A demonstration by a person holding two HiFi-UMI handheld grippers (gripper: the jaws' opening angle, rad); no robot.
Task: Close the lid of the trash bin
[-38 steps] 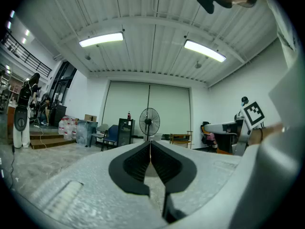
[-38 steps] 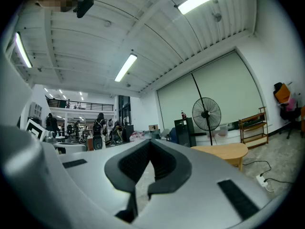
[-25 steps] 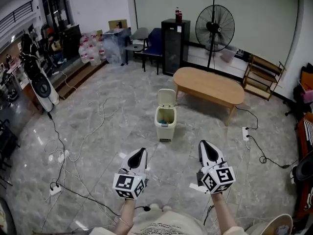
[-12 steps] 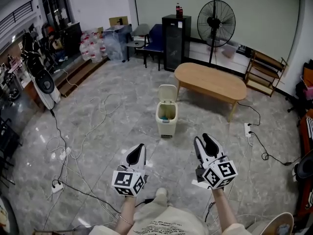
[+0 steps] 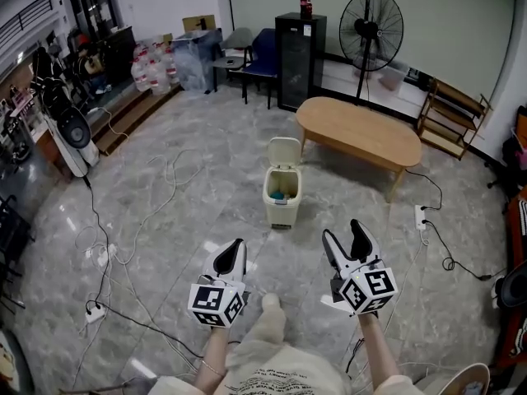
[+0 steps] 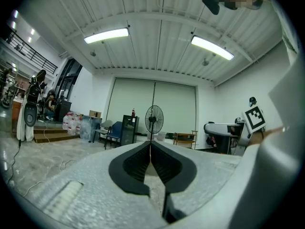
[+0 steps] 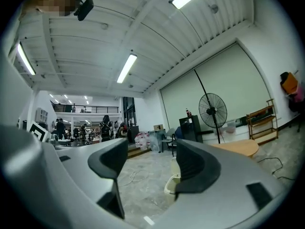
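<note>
A cream trash bin stands on the marble floor with its lid flipped up and some rubbish showing inside. In the right gripper view the trash bin peeks out between the jaws, far off. My left gripper is held low in front of me, well short of the bin, with its jaws shut and nothing in them. My right gripper sits level with it on the right; its jaws are opening, spread wide with nothing between them.
A wooden oval table stands just behind the bin to the right. Cables and power strips trail over the floor on the left and right. A pedestal fan, black cabinet, chairs and a low shelf line the far wall.
The right gripper's jaws have gone from closed to wide apart. The view has shifted a little toward the bin, and a foot shows between my arms.
</note>
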